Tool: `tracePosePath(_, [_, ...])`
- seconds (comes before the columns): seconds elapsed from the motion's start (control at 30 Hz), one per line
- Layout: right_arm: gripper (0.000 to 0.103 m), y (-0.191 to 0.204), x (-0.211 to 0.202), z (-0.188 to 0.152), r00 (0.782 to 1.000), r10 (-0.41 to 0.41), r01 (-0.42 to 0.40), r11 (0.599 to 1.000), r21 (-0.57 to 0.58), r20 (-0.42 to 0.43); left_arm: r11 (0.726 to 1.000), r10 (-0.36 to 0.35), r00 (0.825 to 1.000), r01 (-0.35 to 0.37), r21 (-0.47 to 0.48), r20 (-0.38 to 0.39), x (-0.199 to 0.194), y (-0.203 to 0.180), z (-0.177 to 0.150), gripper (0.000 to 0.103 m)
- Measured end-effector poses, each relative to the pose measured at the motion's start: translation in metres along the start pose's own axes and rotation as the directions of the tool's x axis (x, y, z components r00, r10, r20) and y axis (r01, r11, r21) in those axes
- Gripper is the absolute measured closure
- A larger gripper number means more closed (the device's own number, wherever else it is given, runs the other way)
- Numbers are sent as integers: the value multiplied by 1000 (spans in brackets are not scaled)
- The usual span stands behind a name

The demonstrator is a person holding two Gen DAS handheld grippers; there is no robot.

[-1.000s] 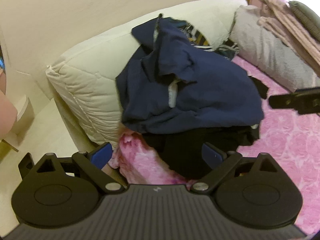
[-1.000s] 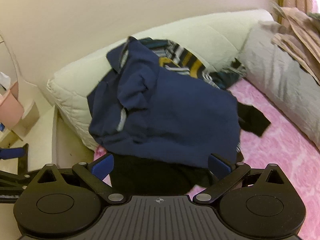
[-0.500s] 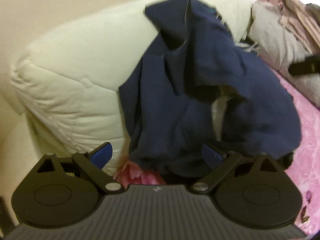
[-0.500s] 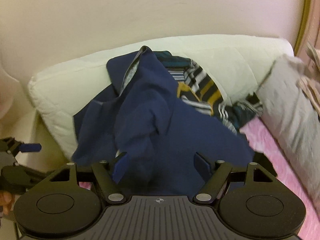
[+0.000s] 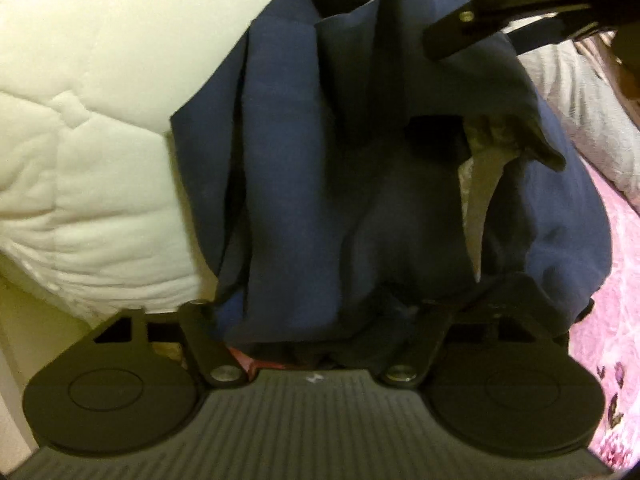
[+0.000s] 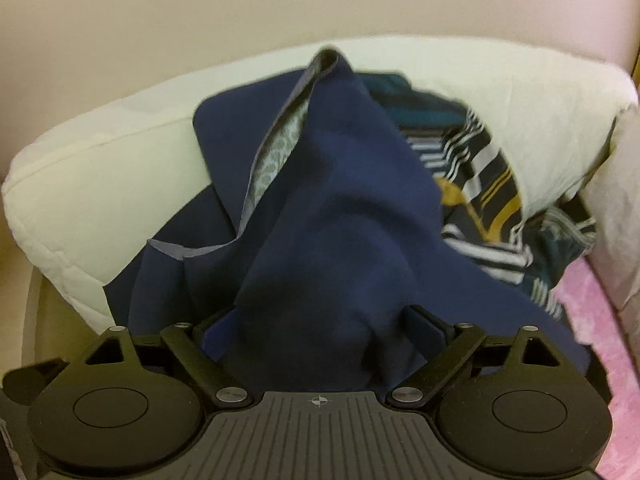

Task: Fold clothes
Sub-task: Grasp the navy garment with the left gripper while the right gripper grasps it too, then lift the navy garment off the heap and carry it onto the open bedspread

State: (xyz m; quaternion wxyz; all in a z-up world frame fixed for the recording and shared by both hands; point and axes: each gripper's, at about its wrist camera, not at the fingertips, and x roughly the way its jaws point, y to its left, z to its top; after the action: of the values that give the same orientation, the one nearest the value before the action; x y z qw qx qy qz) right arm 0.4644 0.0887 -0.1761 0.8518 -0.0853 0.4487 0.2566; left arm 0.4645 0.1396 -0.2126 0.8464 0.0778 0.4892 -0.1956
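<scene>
A navy blue garment [image 5: 312,152] lies heaped against a cream quilted pillow [image 5: 92,128]; it also fills the right wrist view [image 6: 340,216], showing a pale patterned lining. My left gripper [image 5: 316,320] is open with its jaws pushed into the garment's lower edge, fingertips hidden by cloth. My right gripper [image 6: 320,328] is open, jaws spread on either side of a navy fold. The right gripper also shows at the top right of the left wrist view [image 5: 512,4]. A striped black, white and yellow garment [image 6: 484,192] lies under the navy one.
The cream pillow [image 6: 100,168] leans on a beige wall. A grey cushion [image 5: 576,112] stands at the right. A pink flowered bedspread [image 5: 608,320] covers the bed, also in the right wrist view [image 6: 600,340].
Both grippers have moved forward into the navy garment, which now fills each view. The jaws now straddle its cloth. The right gripper has come in above the left one.
</scene>
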Motion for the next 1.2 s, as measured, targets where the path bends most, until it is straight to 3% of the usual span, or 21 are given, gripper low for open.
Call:
tracePosePath(0.03, [23, -1, 3, 0, 1000, -1, 1, 1000, 4, -4, 1000, -10, 1000, 10, 11, 2, 0, 0, 0, 69])
tracePosePath(0.07, [50, -1, 5, 0, 1000, -2, 2, 1000, 9, -8, 1000, -10, 1000, 10, 27, 2, -1, 0, 0, 87])
tracePosePath(0.1, [60, -4, 5, 0, 1000, -16, 16, 1000, 19, -14, 999, -3, 1000, 3, 42, 1, -3, 0, 0, 95])
tracePosePath(0.17, [91, -13, 1, 0, 1000, -15, 16, 998, 59, -14, 997, 1, 1000, -3, 71, 20, -12, -2, 1, 98])
tracePosePath(0.2, [97, -20, -5, -1, 1000, 7, -6, 996, 89, -4, 996, -4, 999, 1, 84, 36, -18, -3, 1, 99])
tracePosePath(0.37, [98, -63, -63, -14, 993, 3, -31, 970, 241, 115, 986, -40, 984, 11, 164, 172, -74, -20, -2, 100])
tracePosePath(0.5, [98, -104, -131, -41, 973, -40, -48, 928, 370, 226, 967, -93, 958, 22, 252, 272, -124, -52, -6, 100])
tracePosePath(0.7, [98, -161, -237, -109, 933, -124, -62, 869, 490, 339, 917, -209, 902, 47, 396, 378, -203, -147, -28, 100])
tracePosePath(0.83, [98, -199, -318, -184, 897, -197, -70, 820, 568, 395, 875, -297, 858, 69, 479, 419, -255, -222, -53, 100])
tracePosePath(0.93, [98, -227, -381, -244, 873, -262, -55, 786, 615, 412, 846, -383, 833, 143, 514, 398, -277, -297, -67, 100])
tracePosePath(1.03, [98, -252, -444, -307, 850, -346, -6, 748, 663, 398, 781, -483, 810, 226, 583, 332, -292, -359, -86, 100])
tracePosePath(1.13, [98, -275, -498, -370, 820, -450, 53, 674, 737, 353, 655, -602, 773, 333, 678, 202, -302, -417, -123, 100])
tracePosePath(1.2, [98, -285, -525, -409, 799, -518, 94, 608, 788, 304, 548, -668, 737, 396, 737, 100, -307, -454, -147, 100])
